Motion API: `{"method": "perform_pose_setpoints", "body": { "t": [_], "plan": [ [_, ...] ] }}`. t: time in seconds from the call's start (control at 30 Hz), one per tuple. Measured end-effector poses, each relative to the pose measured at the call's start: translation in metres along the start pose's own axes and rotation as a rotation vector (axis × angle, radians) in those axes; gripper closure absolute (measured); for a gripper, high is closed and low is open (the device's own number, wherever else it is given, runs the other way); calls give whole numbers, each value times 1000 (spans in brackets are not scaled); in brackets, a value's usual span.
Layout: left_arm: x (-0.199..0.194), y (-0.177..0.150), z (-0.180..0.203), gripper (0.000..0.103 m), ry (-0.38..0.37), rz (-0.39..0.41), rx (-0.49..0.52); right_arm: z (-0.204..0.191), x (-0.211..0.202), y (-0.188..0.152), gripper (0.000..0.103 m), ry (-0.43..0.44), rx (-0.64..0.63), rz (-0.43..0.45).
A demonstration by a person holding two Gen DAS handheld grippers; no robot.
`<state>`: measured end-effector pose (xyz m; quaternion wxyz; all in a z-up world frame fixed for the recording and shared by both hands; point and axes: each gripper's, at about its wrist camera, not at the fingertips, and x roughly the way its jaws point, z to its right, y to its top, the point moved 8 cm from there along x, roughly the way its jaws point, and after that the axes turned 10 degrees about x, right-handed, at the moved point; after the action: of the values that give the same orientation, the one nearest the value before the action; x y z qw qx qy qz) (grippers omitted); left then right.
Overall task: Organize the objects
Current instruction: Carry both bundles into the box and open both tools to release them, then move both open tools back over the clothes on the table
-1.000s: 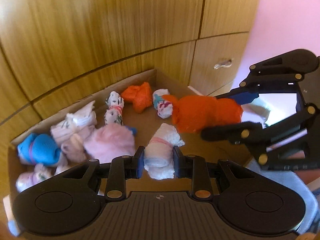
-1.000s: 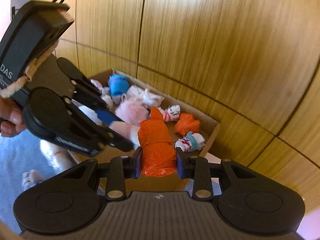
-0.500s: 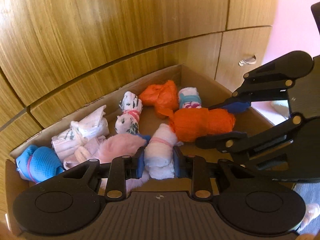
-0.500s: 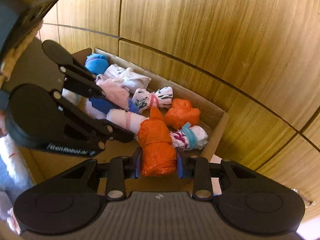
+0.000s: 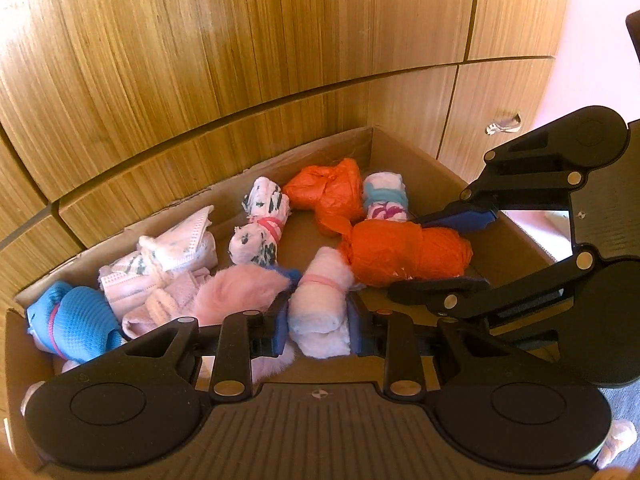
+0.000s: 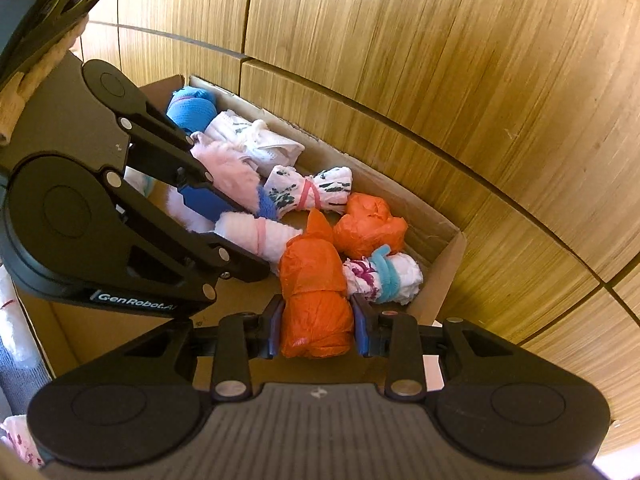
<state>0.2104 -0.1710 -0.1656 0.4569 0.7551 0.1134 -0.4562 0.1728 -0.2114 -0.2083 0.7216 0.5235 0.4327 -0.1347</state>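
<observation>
Left gripper [image 5: 319,322] clamps a pale pink bundle [image 5: 320,304]; right gripper [image 6: 318,330] clamps an orange bundle [image 6: 314,300]. Both bundles sit low inside the cardboard box [image 5: 436,176], near its front edge.

The only readable text is white lettering, "GenRobot.AI", printed along the lower edge of the black left gripper [image 6: 224,236] as seen in the right wrist view. Nothing on the bundles or the box can be read.
</observation>
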Motion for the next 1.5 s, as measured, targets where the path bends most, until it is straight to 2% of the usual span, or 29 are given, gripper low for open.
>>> {"method": "perform_pose_setpoints", "body": {
  "t": [0.2,0.5,0.8,1.07,1.27,1.33,1.5],
  "plan": [
    [-1,1,0,64,-4,-5,-4,0,0,1,70,-19,-13,-11],
    [-9,1,1,52,-11,-9,-33,4,-10,1,64,-36,-22,-11],
    [-33,-1,-3,34,23,-8,-61,1,-30,3,58,-41,-31,-1],
    [-74,-8,-10,11,55,37,-135,-6,-62,5,47,-52,-12,32],
    [-110,-16,-7,8,76,76,-170,-19,-86,4,42,-55,40,74],
    [-119,-19,-7,8,88,88,-183,-24,-95,3,36,-50,59,88],
    [-141,-36,-6,7,110,117,-220,-32,-108,0,33,-59,103,110]
  ]
}}
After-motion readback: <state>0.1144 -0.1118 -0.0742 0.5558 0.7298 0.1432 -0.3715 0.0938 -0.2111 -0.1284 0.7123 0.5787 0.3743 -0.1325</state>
